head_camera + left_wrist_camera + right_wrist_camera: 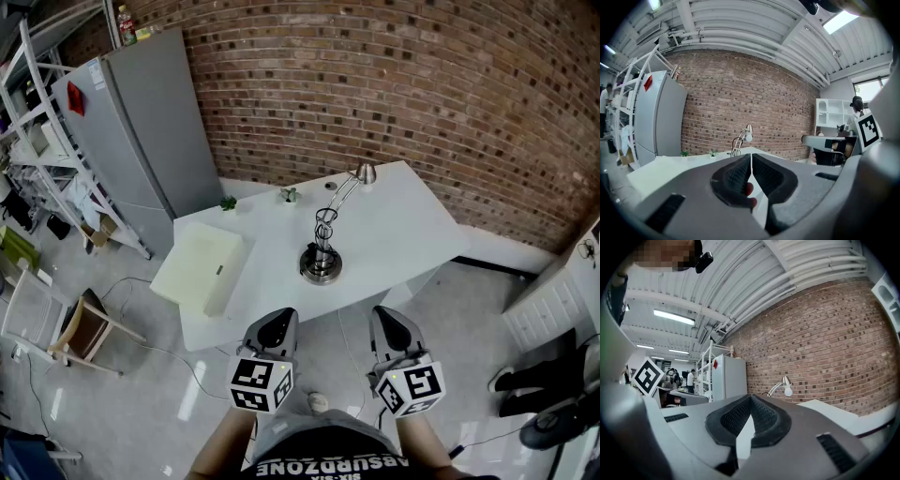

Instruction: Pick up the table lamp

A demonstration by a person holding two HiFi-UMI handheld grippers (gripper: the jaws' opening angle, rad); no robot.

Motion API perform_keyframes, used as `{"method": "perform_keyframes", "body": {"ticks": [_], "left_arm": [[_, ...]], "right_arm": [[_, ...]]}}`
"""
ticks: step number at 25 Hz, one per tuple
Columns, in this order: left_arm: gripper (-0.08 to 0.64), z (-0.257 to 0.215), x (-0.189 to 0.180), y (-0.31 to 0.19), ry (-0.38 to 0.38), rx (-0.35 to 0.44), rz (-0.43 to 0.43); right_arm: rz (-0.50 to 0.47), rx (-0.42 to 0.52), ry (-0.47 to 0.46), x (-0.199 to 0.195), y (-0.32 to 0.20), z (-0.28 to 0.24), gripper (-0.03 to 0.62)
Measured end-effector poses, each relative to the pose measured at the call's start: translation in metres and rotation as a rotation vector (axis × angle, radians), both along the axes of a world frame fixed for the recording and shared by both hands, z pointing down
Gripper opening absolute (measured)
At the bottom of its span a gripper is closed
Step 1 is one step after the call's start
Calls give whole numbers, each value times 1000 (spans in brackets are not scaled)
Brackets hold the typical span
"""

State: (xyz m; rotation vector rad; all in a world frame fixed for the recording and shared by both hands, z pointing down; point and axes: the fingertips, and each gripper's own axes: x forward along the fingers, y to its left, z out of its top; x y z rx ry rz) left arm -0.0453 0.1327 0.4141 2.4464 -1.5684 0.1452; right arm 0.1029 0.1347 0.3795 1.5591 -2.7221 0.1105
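The table lamp [321, 262] stands upright on the white table [412, 225], a round metal base with a coiled stem and a thin arm rising to its small shade [365, 173]. My left gripper [278, 323] and right gripper [384, 319] hover side by side in front of the table's near edge, short of the lamp and apart from it. Both are shut with nothing between their jaws. In the left gripper view the lamp [741, 139] shows far off above the shut left gripper [751, 161]. The right gripper view has the lamp [782, 385] beyond the shut right gripper [750, 403].
A pale flat board [199, 267] lies on the table's left part. Two small plants [229, 202] [289, 195] sit along its far edge by the brick wall. A grey fridge [141, 141] and white shelving [47, 141] stand left; a chair [80, 328] is on the floor.
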Motion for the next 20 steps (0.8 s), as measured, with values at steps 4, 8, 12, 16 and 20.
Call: {"method": "perform_keyframes", "body": {"ticks": [4,8,12,16,20], "left_arm": [[6,-7,8,-6,-1,14,5],[6,-6,14,-12,-3,-2,8],[8,-9,17,-19,9,0,22],[166,-10,24,-30,-14,23,62],[218,-5,30,-46,-52,23,78]], "right_arm": [[30,23,-25,9,-5,-3,-6],[30,7,-53,15,-13,-5,-6],[27,-5,-73,17,-24,-4,3],[0,-18,-89,14,-34,0,120],[-18,-29,-89,14,-48,0,202]]}}
